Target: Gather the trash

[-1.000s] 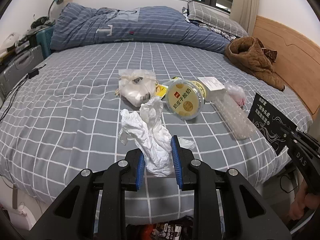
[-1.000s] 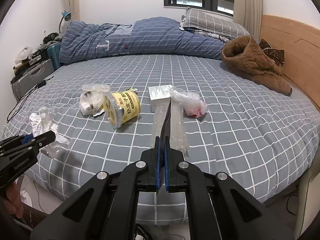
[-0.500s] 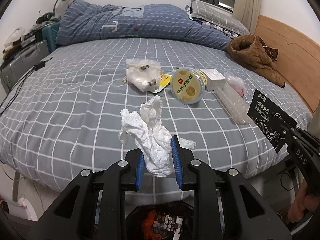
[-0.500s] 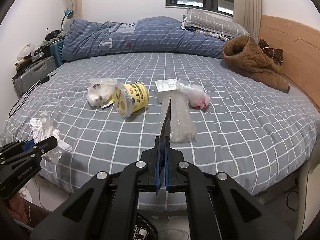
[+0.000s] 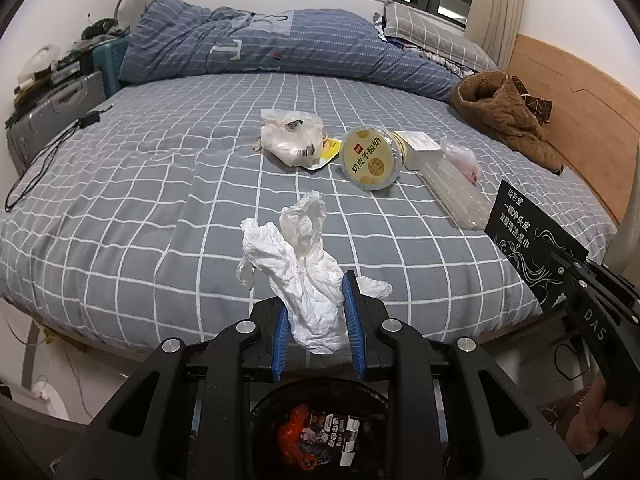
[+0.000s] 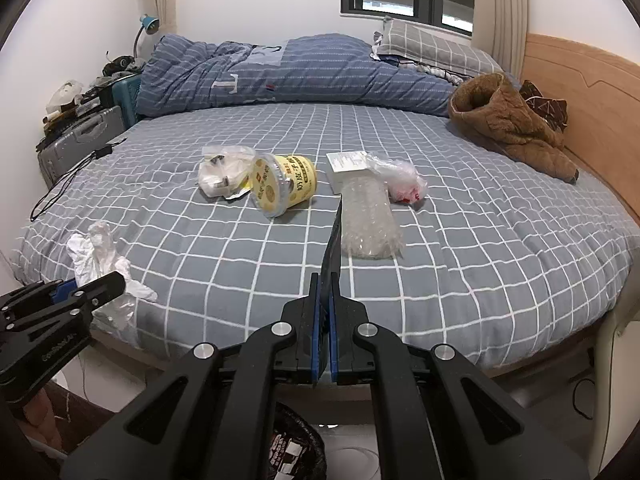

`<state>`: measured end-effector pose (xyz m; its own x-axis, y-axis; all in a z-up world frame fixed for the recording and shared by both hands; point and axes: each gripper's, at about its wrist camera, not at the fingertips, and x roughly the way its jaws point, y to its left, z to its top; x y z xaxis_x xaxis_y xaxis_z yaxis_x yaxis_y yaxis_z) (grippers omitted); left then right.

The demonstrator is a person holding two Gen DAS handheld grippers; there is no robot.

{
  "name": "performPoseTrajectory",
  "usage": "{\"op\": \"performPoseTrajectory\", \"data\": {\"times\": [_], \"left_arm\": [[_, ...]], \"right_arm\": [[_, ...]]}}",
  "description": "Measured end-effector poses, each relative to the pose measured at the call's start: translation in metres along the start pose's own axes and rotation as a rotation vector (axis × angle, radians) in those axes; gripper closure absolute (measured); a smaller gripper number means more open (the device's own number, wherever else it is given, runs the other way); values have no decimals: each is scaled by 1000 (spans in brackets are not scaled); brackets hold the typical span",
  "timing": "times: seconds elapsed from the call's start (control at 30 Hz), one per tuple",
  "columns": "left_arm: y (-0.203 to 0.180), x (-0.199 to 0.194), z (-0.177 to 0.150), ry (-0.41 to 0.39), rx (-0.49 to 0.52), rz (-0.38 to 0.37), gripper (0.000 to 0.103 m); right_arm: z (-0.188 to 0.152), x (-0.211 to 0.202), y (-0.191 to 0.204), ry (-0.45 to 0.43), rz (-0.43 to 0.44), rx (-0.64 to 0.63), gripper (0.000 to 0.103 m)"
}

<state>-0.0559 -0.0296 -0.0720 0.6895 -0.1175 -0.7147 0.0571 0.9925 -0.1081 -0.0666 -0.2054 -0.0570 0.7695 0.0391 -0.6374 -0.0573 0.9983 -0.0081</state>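
Both our grippers have drawn back off the bed [image 5: 160, 184] toward its near edge over the last second, and the trash bin [image 5: 320, 432] now shows far more fully at six o'clock under the left gripper [image 5: 316, 336], where a second ago only a sliver of it peeked in. Our left gripper has its fingers clamped on the crumpled white tissue [image 5: 304, 276], which sticks up between the blue pads. Our right gripper [image 6: 324, 336] has its fingers pressed together on the thin black sachet [image 6: 334, 248], seen edge-on in its own view and flat, with white print, at three o'clock in the left view. We judge that both pieces are nearly over the bin, so dropping them comes next. Left on the bed are the yellow yogurt cup [image 6: 286, 184] near twelve o'clock, the plastic bag [image 6: 222, 176] at its left, the white box [image 6: 346, 166], the bubble wrap [image 6: 368, 224] and the small wad with red [image 6: 402, 186].
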Motion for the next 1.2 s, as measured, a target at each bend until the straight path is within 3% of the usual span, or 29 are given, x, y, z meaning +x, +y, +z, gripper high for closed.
{"op": "performPoseTrajectory", "data": {"times": [0.43, 1.2], "left_arm": [[1, -19, -31, 23, 10, 11, 79], [1, -43, -87, 131, 19, 31, 79]], "right_arm": [[-29, -23, 13, 29, 14, -31, 100], [-71, -48, 29, 108, 39, -46, 100]]}}
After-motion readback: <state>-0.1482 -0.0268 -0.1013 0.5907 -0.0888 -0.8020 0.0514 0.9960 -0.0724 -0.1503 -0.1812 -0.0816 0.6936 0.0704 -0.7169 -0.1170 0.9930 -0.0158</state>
